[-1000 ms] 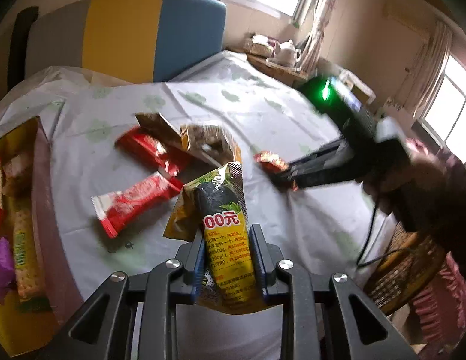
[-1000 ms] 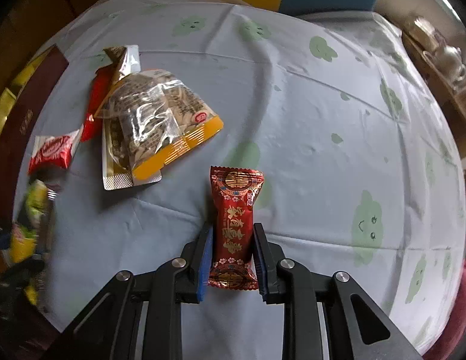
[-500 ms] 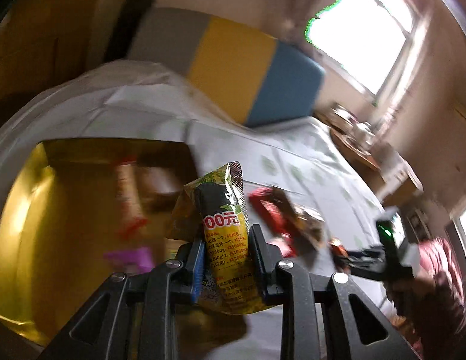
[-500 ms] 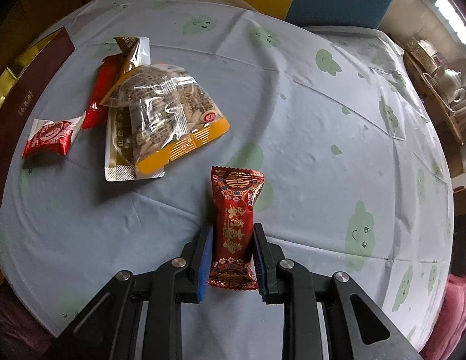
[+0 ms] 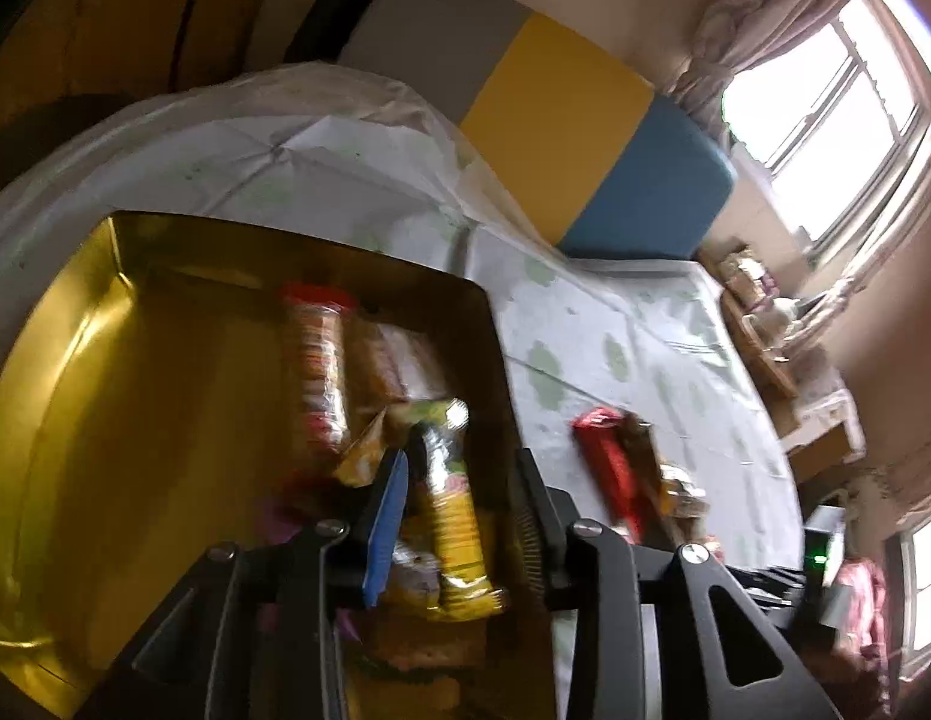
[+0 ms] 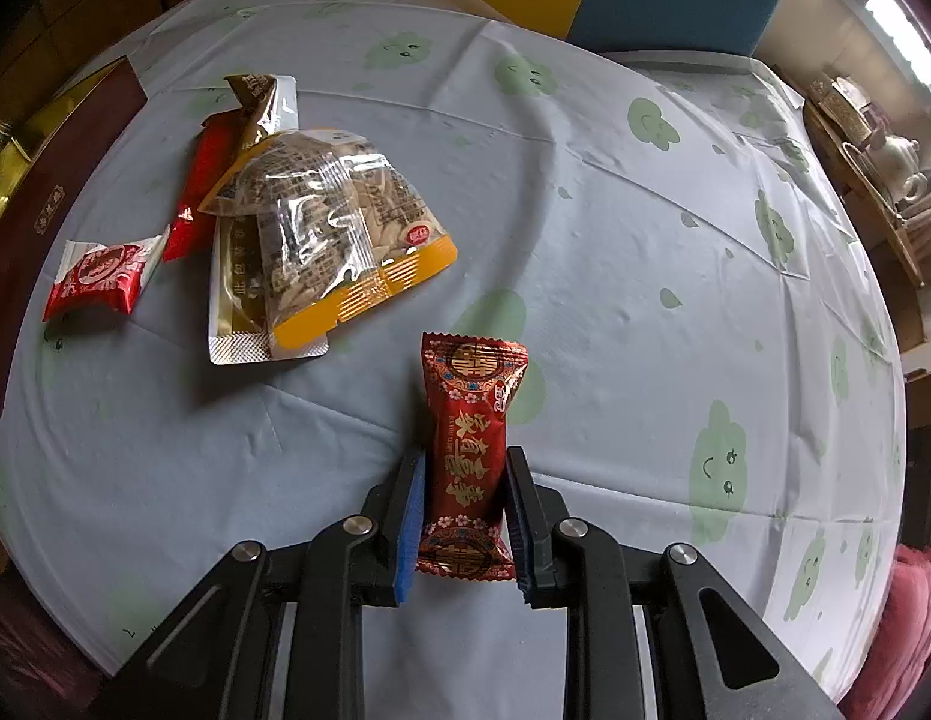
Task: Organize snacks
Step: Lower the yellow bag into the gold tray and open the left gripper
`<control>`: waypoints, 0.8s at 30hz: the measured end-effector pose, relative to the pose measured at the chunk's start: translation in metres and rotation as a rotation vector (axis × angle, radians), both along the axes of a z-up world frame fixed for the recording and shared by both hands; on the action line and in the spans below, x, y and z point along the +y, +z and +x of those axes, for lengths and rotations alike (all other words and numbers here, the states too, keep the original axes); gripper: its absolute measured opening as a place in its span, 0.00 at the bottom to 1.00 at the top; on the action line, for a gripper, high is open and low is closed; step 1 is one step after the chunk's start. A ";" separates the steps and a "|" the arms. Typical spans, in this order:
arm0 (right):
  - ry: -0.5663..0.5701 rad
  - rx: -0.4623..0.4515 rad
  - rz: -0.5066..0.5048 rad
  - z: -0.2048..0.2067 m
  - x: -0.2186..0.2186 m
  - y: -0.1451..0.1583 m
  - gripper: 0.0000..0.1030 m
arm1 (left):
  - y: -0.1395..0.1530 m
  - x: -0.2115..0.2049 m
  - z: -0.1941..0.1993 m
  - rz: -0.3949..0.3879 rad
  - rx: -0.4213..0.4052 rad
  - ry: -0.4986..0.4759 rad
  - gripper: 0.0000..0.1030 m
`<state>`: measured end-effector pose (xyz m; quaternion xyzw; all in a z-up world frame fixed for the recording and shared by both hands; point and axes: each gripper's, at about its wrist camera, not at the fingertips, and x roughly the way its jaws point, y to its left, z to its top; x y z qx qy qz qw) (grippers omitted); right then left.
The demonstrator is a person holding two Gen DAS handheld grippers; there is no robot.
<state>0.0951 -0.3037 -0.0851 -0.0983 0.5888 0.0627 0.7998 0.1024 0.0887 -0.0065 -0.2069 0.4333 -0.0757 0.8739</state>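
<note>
Left wrist view: the left gripper hangs over the gold box at the left of the frame. Its jaws have just been opening; the yellow packet lies between them with a gap on either side, no longer pressed. A biscuit tube lies inside the box, above centre.

Right wrist view: the right gripper, at lower centre, is clamped on an upright red candy above the tablecloth. A clear bag and a small red packet lie at the upper left.
</note>
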 end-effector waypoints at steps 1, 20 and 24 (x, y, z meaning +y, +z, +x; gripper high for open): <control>0.000 0.000 0.000 0.000 0.000 0.000 0.25 | -0.002 -0.001 -0.001 0.008 0.003 -0.001 0.34; 0.015 -0.016 -0.030 -0.003 0.005 0.001 0.25 | -0.009 -0.026 -0.040 0.304 -0.002 -0.028 0.34; 0.020 -0.023 -0.040 -0.005 0.008 0.002 0.25 | -0.006 -0.025 -0.045 0.319 -0.013 -0.022 0.34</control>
